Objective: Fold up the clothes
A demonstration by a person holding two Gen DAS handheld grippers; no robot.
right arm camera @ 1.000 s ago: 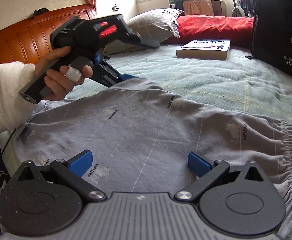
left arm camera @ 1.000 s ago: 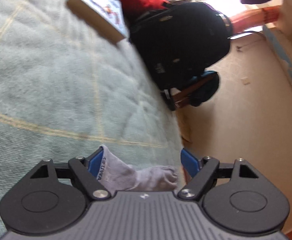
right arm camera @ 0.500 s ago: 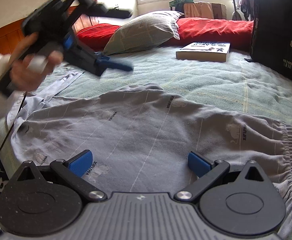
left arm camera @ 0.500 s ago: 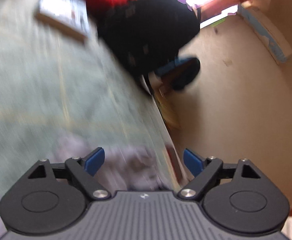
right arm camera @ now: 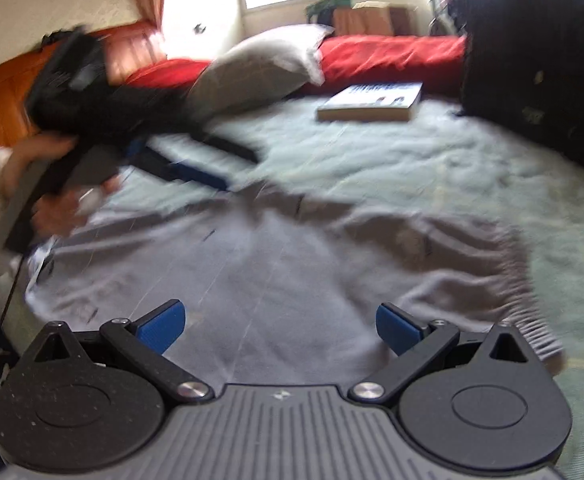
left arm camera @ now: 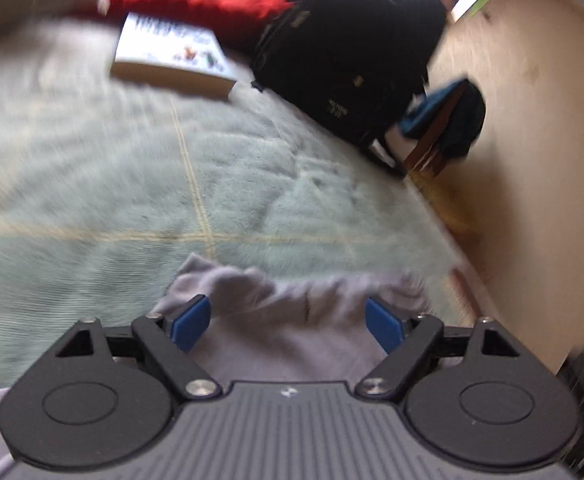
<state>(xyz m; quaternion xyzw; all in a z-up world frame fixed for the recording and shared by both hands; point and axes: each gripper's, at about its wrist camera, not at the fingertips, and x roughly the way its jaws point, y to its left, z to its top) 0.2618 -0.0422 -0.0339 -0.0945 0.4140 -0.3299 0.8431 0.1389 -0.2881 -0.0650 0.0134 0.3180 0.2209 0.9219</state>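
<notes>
**Grey garment laid out on the bed, folding barely begun**

The grey garment (right arm camera: pixel 276 264) lies spread across the pale green bedspread (right arm camera: pixel 431 168), mostly flat but rumpled along its far edge, with a gathered elastic hem at its right side. It looks like a single layer opened out; no clean fold line shows, so I judge the folding itself to be largely ahead. Motion blur hides finer detail of the cloth.

The right gripper (right arm camera: pixel 278 326) hovers low over the near part of the garment, its blue pads spread wide apart with only flat cloth beneath them, gripping nothing. The left gripper (left arm camera: pixel 288 322) is likewise released: its jaws stand wide over the garment's bunched far edge, and the fabric lies between the pads without being pinched. From the right wrist view, a hand (right arm camera: pixel 48 184) in a white sleeve carries that left tool above the garment's far left side.

What remains, as I read it, is catching an edge, bringing it over, and flattening the result.

Further off lie a book (right arm camera: pixel 371 100), a grey pillow (right arm camera: pixel 260 68), red bedding (right arm camera: pixel 391 56) and a black backpack (right arm camera: pixel 531 60).
</notes>
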